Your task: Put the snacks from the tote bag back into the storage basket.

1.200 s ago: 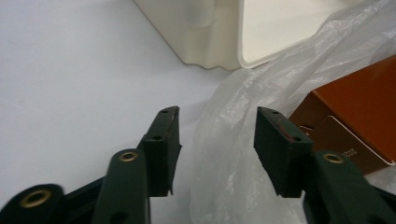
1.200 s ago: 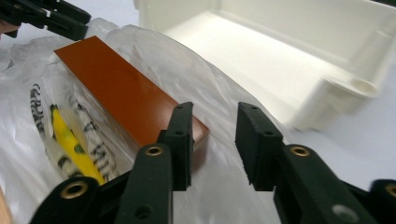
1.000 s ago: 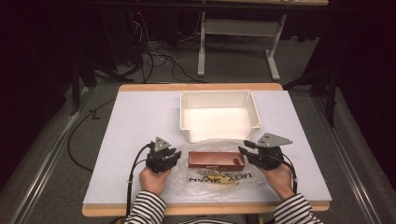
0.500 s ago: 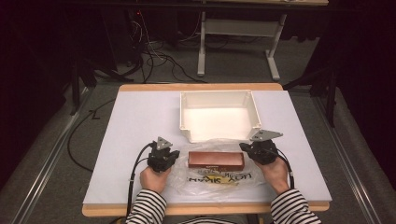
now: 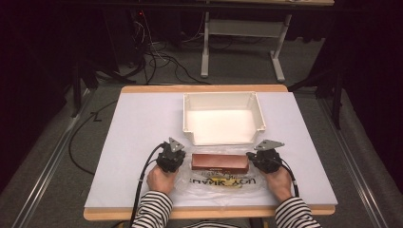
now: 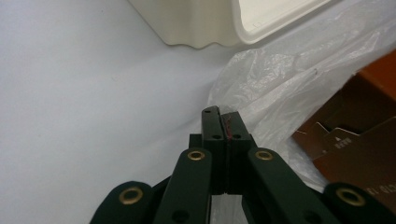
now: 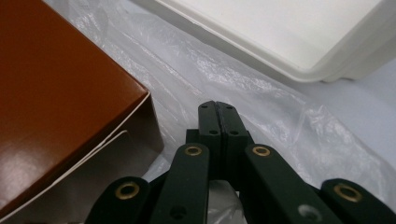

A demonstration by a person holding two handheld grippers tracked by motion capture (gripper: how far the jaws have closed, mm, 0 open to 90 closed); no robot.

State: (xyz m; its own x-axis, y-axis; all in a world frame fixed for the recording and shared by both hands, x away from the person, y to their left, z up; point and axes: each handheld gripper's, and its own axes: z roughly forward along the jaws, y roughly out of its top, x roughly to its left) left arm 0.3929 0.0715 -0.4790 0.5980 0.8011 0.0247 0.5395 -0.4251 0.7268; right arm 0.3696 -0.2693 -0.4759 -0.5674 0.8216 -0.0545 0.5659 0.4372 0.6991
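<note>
High view: left gripper [image 5: 177, 159] and right gripper [image 5: 254, 158] flanked brown box [image 5: 220, 162] on clear plastic bag [image 5: 223, 183], before white tray [image 5: 223, 118]. Left gripper view: jaws just pressed together, pinching bag film. Right gripper view: likewise, beside box.

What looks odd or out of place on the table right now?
The brown box has its end flap hanging open. It lies on a crumpled clear plastic bag in front of the white tray, not in either.
</note>
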